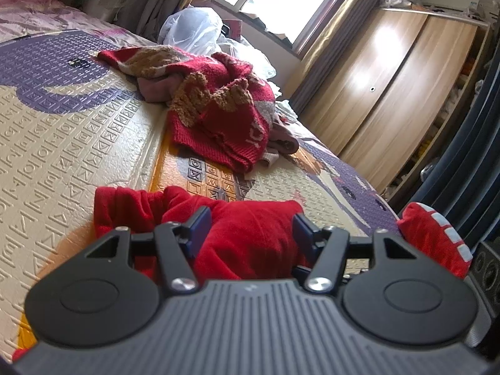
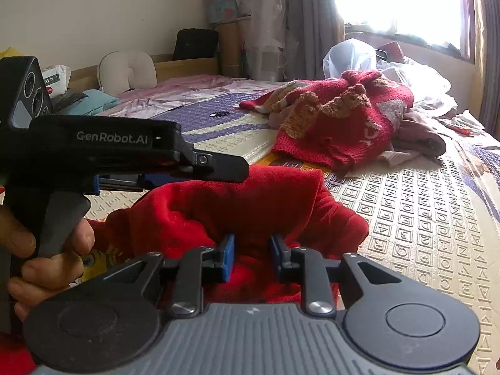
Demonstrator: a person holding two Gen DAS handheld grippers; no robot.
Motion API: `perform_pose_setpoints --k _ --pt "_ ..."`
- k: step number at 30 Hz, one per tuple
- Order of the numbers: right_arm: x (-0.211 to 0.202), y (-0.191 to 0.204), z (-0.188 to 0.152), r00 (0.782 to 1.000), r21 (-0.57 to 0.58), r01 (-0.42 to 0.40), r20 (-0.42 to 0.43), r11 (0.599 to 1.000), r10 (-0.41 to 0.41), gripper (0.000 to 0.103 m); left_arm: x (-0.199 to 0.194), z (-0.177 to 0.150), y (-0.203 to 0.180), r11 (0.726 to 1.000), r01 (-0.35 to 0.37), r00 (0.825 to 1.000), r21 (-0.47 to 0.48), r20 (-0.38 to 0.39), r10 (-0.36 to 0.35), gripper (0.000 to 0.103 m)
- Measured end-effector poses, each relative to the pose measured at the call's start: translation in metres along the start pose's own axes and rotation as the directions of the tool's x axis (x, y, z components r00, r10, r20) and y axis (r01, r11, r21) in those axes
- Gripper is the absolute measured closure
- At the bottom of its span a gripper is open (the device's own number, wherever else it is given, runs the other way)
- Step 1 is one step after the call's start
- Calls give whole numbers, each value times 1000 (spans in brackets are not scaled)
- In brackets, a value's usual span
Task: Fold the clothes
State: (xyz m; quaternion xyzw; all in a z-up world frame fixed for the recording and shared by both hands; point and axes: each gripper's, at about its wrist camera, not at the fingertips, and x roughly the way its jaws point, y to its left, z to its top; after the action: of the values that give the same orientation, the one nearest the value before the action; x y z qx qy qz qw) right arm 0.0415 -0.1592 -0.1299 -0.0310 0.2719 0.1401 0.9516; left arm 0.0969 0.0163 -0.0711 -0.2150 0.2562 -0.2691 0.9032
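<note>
Left wrist view: left gripper [image 1: 250, 228] is held half open around bunched red garment [image 1: 247, 243] on the letter-embossed foam mat [image 1: 62, 143]; pad contact is hidden by folds. One knitted red sweater [image 1: 218, 109] is heaped beyond.

Right wrist view: right gripper [image 2: 251, 254] is narrowly parted, red cloth between; grip unclear. "GenRobot.AI" is read on the left tool.

Bare mat [image 2: 422, 218] is lying open to the right of the red garment [image 2: 250, 206]. A sweater heap [image 2: 343, 118] is blocking the far side; the left hand-held gripper [image 2: 125, 184] is crowding the left.
</note>
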Motion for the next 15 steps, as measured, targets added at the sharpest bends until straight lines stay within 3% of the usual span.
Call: perform_pose_setpoints --k 15 --pt "0 -2 -1 1000 -1 -3 0 1000 3 75 0 -1 -1 1000 -1 1000 6 1 1 44"
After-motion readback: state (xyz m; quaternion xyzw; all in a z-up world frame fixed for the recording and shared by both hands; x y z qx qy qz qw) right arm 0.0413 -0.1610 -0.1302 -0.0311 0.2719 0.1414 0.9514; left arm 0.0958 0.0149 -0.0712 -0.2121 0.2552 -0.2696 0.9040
